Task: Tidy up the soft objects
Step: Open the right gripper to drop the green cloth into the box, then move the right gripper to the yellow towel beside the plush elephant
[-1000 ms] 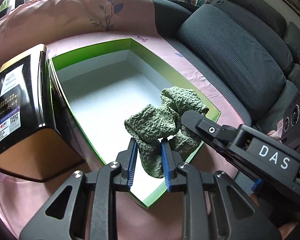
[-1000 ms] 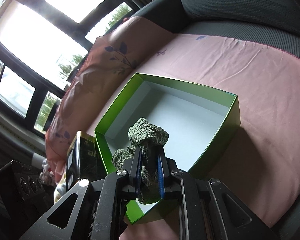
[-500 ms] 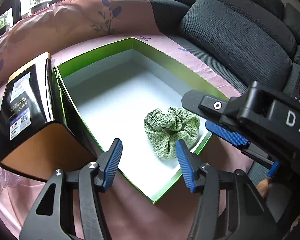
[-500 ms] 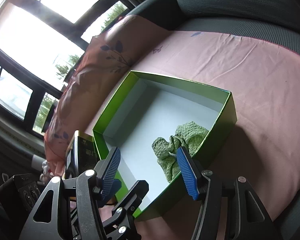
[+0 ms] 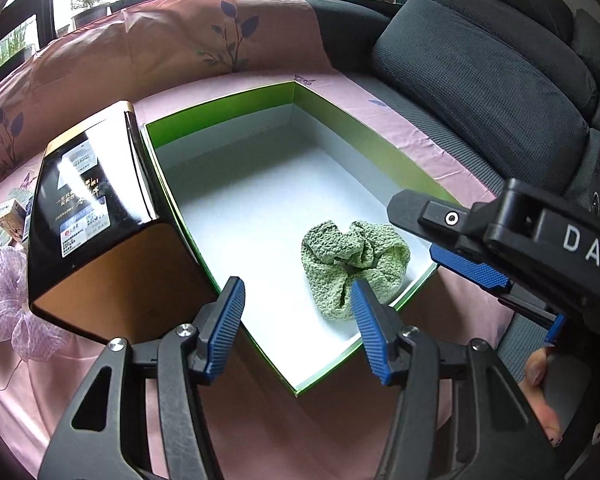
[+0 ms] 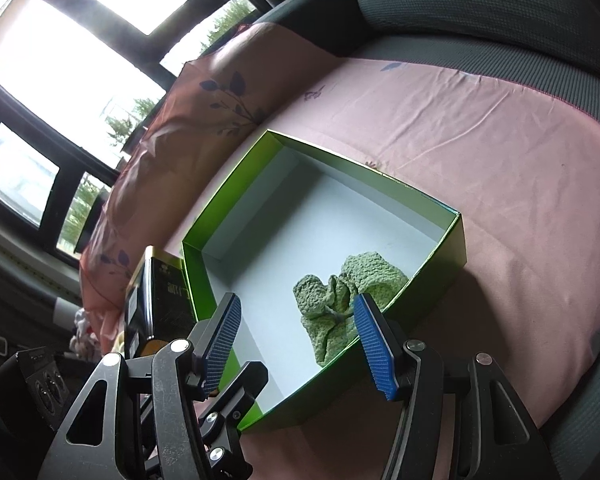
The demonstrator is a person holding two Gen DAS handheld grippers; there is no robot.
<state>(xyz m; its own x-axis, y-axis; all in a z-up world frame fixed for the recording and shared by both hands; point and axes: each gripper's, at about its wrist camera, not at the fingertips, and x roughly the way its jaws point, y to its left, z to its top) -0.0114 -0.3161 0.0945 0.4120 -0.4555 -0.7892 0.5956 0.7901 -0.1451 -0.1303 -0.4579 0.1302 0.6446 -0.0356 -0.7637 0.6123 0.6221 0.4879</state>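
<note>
A crumpled green knitted cloth (image 5: 354,264) lies inside the green box (image 5: 372,136), on its white floor by the near right wall. In the left wrist view my left gripper (image 5: 296,286) hangs open just above the box's near corner, and the cloth is a little beyond its right pad. One of the right gripper's fingers (image 5: 470,266) reaches in from the right, over the box wall. From the right wrist, the cloth (image 6: 348,300) sits ahead of my open right gripper (image 6: 297,300), with nothing between its pads. The box's far rim (image 6: 364,164) is in plain sight.
A glossy black and gold box (image 5: 96,216) stands against the green box's left side. A pink mesh puff (image 5: 8,300) and small packets (image 5: 8,216) lie further left. All rests on a pink sheet (image 6: 520,168) over a dark grey sofa (image 5: 480,80). A person's fingers (image 5: 540,368) show at lower right.
Both grippers held the green cloth above the box a second ago. Both have opened, and the cloth has dropped onto the box floor.
</note>
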